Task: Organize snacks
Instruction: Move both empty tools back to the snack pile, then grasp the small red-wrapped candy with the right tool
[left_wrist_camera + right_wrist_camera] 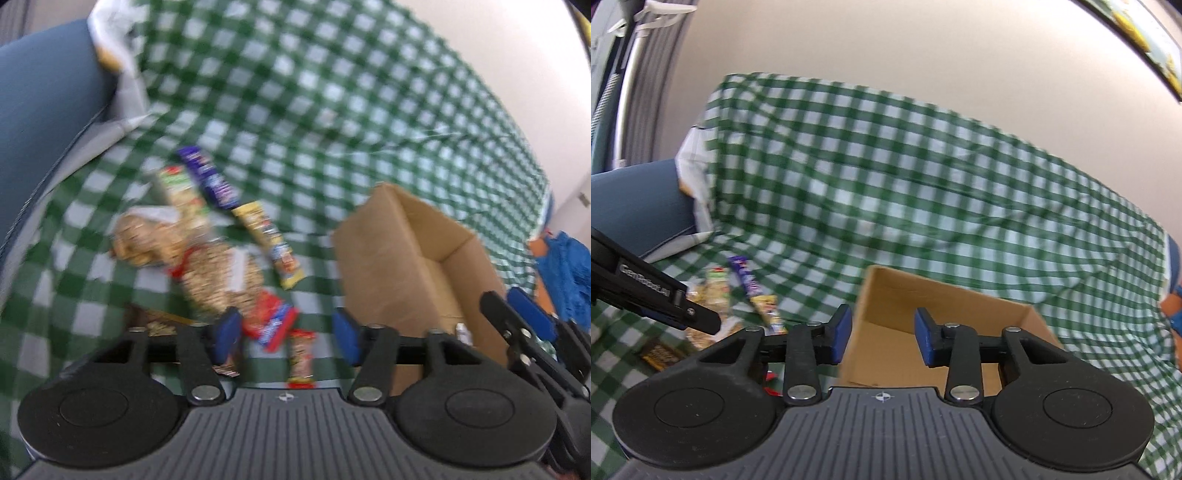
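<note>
Several snack packs lie on the green checked cloth: a purple bar, a yellow bar, a green pack, clear bags of puffed snacks, a red pack and a small red bar. An open cardboard box stands to their right. My left gripper is open and empty, low over the red pack. My right gripper is open and empty above the box. The left gripper's body shows at the left of the right wrist view.
A blue cushion and a white paper bag sit at the left. Blue and orange fabric lies at the far right. A dark brown pack lies near the front left. A plain wall rises behind.
</note>
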`<state>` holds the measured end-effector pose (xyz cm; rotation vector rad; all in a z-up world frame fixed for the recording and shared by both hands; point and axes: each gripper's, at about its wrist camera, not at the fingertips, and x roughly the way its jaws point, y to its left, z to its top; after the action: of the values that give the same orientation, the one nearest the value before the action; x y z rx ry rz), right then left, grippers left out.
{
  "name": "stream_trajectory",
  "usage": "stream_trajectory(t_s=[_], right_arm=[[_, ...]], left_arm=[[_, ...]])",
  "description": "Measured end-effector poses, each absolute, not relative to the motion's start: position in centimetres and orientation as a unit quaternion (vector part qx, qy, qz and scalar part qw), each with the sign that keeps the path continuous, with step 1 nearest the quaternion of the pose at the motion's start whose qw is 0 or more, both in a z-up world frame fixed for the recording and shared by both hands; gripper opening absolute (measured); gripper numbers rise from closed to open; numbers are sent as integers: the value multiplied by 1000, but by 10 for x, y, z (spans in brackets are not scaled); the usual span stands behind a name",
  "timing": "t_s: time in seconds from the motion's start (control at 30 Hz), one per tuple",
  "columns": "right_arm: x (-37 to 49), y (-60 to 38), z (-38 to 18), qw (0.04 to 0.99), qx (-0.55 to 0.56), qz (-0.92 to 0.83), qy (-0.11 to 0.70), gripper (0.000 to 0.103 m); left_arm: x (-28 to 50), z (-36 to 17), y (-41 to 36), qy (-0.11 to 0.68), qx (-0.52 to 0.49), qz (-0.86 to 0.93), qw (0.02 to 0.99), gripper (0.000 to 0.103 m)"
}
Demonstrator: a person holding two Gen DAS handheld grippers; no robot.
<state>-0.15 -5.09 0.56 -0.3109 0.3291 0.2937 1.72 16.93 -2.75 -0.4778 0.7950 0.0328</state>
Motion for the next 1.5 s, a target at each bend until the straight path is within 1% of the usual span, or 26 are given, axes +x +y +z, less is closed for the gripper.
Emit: stream_trajectory(t_s=[0.03, 0.07, 0.27, 0.57, 0.8, 1.03, 1.07, 1.2, 1.37, 1.47, 1.5], right_arm=[[-1, -45, 5, 962, -155, 150, 166, 38], [-1, -41, 3, 961, -156, 154, 170, 38], [-3, -6, -7, 948, -169, 182, 198, 38], [-19, 39, -19, 929, -207, 207, 225, 38], [-13, 50, -43, 921, -220, 206, 247, 38], [4, 60, -76, 909, -226, 189, 296, 38], [7, 61, -79, 906, -225, 185, 307, 38], [22, 64, -92, 902, -218, 168, 334, 45], [39, 63, -106, 894, -197, 142, 378, 45], [45, 59, -109, 893, -176, 137, 390, 44], [45, 58, -109, 893, -172, 142, 391, 35]], left_arm=[[17, -30, 174, 387, -236, 24, 891, 76], [17, -33, 180, 391, -243, 34, 887, 78], [18, -41, 194, 405, -254, 63, 876, 84], [23, -51, 204, 424, -260, 77, 864, 84], [25, -56, 210, 436, -259, 88, 857, 85], [24, -60, 219, 444, -257, 98, 853, 85], [24, -61, 219, 445, -255, 98, 853, 85], [24, -62, 222, 448, -250, 99, 853, 85], [24, -63, 225, 448, -250, 103, 852, 85], [25, -64, 226, 449, -251, 104, 851, 85], [24, -63, 227, 448, -252, 104, 852, 85]])
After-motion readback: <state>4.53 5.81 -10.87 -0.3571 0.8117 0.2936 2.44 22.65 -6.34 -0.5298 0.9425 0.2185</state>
